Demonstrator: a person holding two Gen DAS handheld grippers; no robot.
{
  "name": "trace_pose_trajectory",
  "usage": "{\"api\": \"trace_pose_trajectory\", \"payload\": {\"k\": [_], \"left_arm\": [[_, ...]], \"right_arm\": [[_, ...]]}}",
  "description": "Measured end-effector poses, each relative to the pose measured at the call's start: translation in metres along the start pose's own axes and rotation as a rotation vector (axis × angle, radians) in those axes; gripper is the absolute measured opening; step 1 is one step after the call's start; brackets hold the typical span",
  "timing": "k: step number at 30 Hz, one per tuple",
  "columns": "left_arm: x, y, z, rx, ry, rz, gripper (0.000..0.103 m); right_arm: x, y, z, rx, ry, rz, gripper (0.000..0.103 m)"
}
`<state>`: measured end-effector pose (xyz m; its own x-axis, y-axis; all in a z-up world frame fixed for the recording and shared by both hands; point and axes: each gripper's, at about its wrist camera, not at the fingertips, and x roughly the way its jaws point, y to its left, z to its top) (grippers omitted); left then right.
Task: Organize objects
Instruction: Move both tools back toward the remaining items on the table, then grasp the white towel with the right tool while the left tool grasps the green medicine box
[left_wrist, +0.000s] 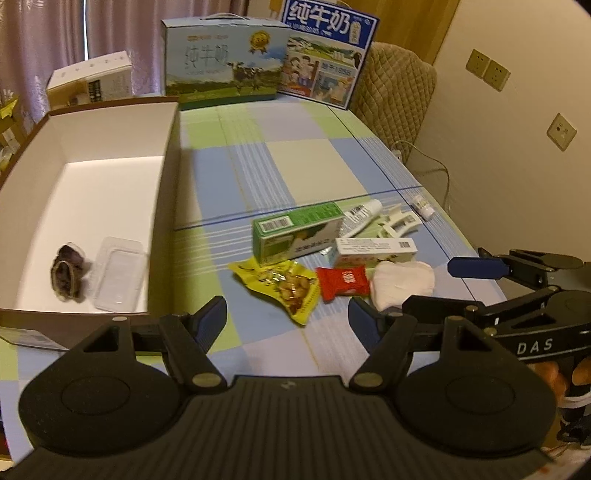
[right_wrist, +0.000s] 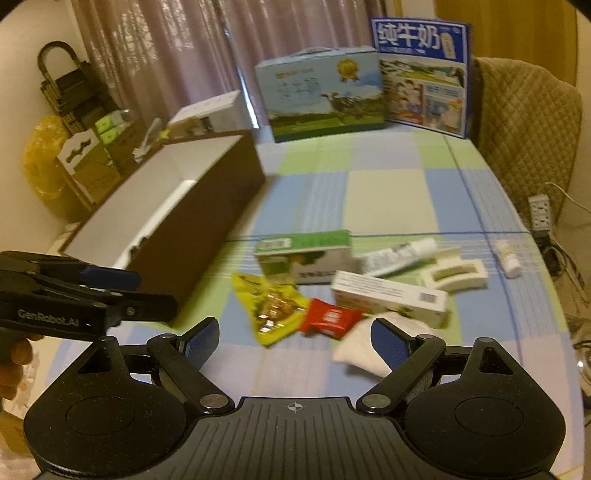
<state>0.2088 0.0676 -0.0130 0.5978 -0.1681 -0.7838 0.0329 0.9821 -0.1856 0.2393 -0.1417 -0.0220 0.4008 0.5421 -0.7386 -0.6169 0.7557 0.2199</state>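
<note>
A pile of small items lies on the checked tablecloth: a yellow snack bag (left_wrist: 284, 286) (right_wrist: 269, 304), a red packet (left_wrist: 342, 281) (right_wrist: 328, 317), a white pad (left_wrist: 400, 282) (right_wrist: 360, 350), a green box (left_wrist: 297, 232) (right_wrist: 304, 254), a long white box (left_wrist: 375, 251) (right_wrist: 389, 295), a tube (left_wrist: 362, 214) (right_wrist: 399, 254) and a white clip (left_wrist: 399, 221) (right_wrist: 454, 273). My left gripper (left_wrist: 288, 321) is open, just short of the snack bag. My right gripper (right_wrist: 295, 341) is open, close to the red packet and pad. The open white-lined box (left_wrist: 168, 206) (right_wrist: 207, 225) holds a dark bundle (left_wrist: 70, 269) and a clear plastic case (left_wrist: 116, 277).
Two milk cartons (left_wrist: 225, 62) (right_wrist: 424, 74) stand at the table's far edge. A small white bottle (left_wrist: 423, 206) (right_wrist: 511, 260) lies near the right edge. A quilted chair (left_wrist: 395, 96) stands behind. Shelving and boxes (right_wrist: 85, 147) stand left of the table.
</note>
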Motion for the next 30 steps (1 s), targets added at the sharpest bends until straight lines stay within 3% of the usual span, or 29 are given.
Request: {"api": "trace_pose_trajectory", "payload": {"k": [19, 30], "left_arm": [[0.046, -0.031, 0.009, -0.014, 0.052, 0.028, 0.069], [0.059, -0.028, 0.014, -0.012, 0.072, 0.055, 0.069]], "right_arm": [[0.042, -0.082, -0.014, 0.201, 0.103, -0.087, 0.087], [0.068, -0.115, -0.024, 0.397, 0.116, -0.047, 0.086]]}}
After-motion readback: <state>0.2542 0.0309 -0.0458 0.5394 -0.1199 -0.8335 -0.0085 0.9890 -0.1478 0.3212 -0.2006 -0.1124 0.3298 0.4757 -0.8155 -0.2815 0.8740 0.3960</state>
